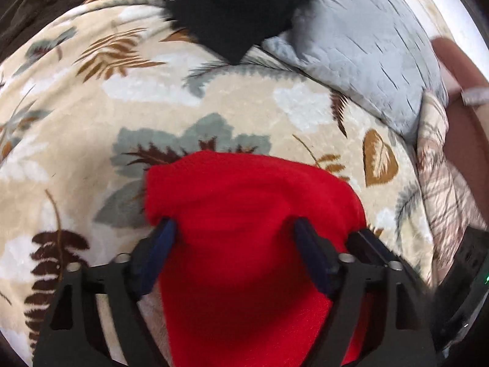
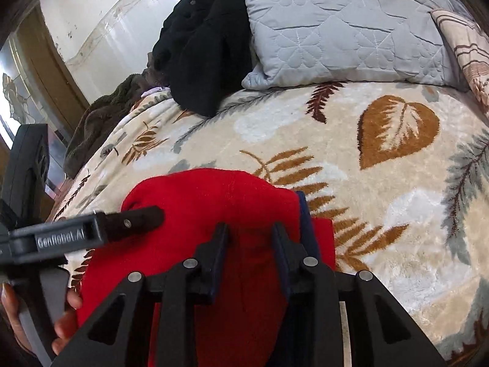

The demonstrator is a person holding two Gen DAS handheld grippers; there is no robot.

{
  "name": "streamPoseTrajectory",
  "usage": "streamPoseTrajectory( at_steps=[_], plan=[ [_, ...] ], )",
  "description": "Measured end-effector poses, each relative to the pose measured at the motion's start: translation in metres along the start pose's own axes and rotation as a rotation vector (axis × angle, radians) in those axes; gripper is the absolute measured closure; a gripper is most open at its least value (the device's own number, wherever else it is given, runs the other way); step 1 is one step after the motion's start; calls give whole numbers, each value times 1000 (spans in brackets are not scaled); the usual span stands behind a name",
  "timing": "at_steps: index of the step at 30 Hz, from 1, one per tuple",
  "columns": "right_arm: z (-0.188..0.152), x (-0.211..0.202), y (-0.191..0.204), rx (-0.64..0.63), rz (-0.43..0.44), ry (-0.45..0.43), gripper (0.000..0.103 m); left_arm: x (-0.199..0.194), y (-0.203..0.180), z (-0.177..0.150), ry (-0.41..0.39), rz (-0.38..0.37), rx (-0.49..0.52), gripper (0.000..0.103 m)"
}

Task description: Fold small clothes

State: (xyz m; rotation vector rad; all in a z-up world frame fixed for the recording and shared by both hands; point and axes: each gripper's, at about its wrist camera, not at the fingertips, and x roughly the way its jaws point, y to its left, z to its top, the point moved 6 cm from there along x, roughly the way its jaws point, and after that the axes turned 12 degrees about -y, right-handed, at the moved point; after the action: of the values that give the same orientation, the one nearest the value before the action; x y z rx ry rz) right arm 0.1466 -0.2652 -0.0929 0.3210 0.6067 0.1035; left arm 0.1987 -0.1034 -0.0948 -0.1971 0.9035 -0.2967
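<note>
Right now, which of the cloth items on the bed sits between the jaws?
The red garment; both grippers' jaws have it between them. The black garment and grey quilted pillow lie farther off, untouched.

A bed carries everything, covered by a cream blanket printed with brown, tan and grey-green leaves. From the right wrist view, a red cloth lies on the blanket at 6 o'clock. A grey quilted pillow rests on the blanket at 1 o'clock, and a heap of black cloth sits at 11 o'clock, touching the pillow's left edge. A dark brown fuzzy throw lies at the blanket's far edge at 9 o'clock. A second pillow with a brown pattern shows at 2 o'clock, just beside the grey one.
</note>
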Motion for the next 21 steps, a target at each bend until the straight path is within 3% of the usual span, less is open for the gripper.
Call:
streamPoseTrajectory(
  at_steps=[3,8,12,15,17,19,20,21],
  plan=[
    [0,1,-2,29,16,3,73,2,-4,-1,4,-2,31,11],
    [10,-8,1,44,-14,31,71,-11,4,5,14,-31,-24,10],
    [19,-48,7,96,42,-22,48,-44,18,-1,6,-92,-108,10],
    [10,-72,10,50,52,-67,36,-67,24,-17,-12,-111,-101,10],
    [-6,-68,7,21,13,-35,33,-67,22,-31,1,-95,-72,10],
    [-31,-47,-1,3,-49,70,34,-56,21,-49,46,-67,-44,9],
    [-42,-38,-6,8,-64,112,33,-51,22,-54,55,-62,-55,6],
    [-45,-37,-11,53,-57,92,27,-44,26,-59,72,-72,-108,2]
  ],
)
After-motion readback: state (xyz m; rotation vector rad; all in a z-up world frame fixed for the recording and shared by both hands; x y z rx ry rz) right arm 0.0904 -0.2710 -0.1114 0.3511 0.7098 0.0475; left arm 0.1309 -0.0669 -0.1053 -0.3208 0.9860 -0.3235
